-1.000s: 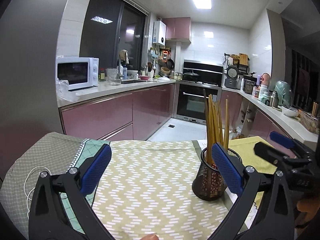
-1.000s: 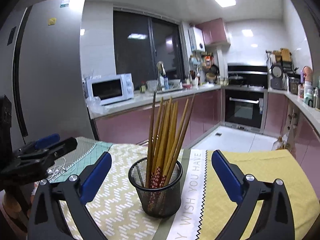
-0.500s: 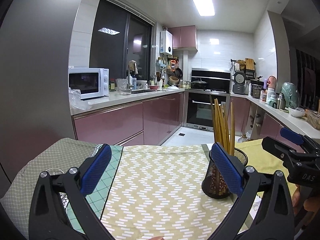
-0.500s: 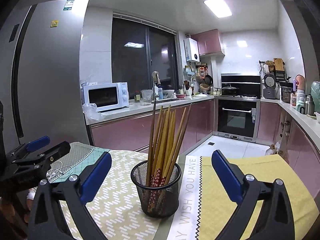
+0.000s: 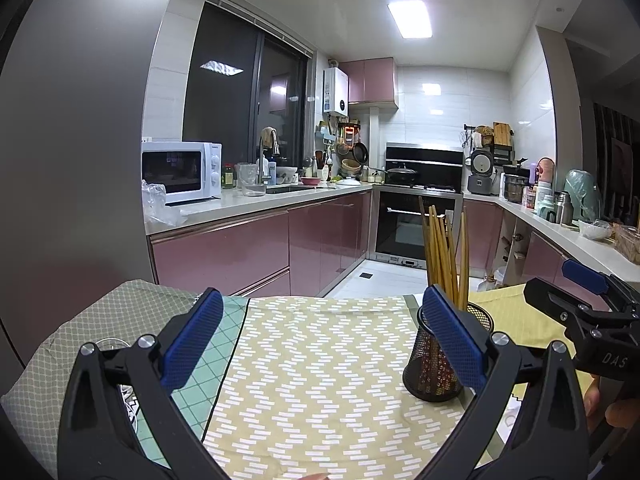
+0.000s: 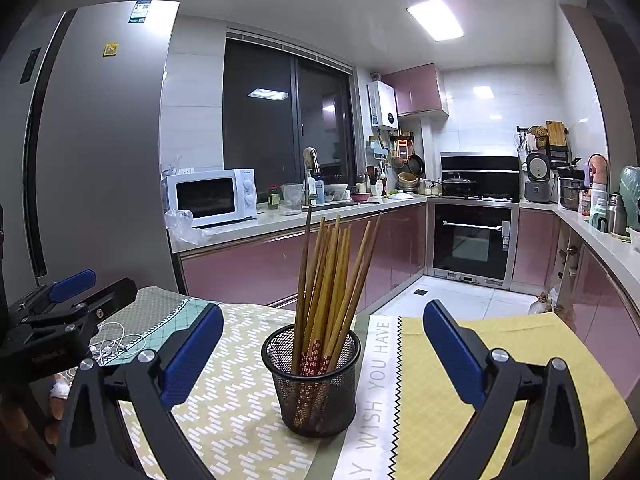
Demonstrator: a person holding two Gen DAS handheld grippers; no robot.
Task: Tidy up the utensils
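My table is laid with cloths: a chevron-patterned cloth (image 5: 320,368) in the middle, a teal-edged grey one (image 5: 100,316) to the left, and a yellow placemat (image 6: 480,364) with a white lettered strip to the right. Behind it runs a kitchen with pink cabinets (image 5: 256,248), a white microwave (image 6: 212,197) on the counter, a built-in oven (image 6: 470,240) and a tall grey refrigerator (image 6: 96,152).

The black mesh holder (image 6: 314,380) stands upright where the chevron cloth meets the placemat, packed with wooden chopsticks (image 6: 332,276) that fan outward. My right gripper (image 6: 322,354) has its fingers wide apart on either side of the holder, touching nothing. My left gripper (image 5: 320,340) is likewise spread, over bare cloth; its right pad (image 5: 454,340) covers part of the holder in that view.

A tangle of white cable (image 6: 114,346) lies on the grey cloth. The hands behind both grippers are cut off at the frame edges
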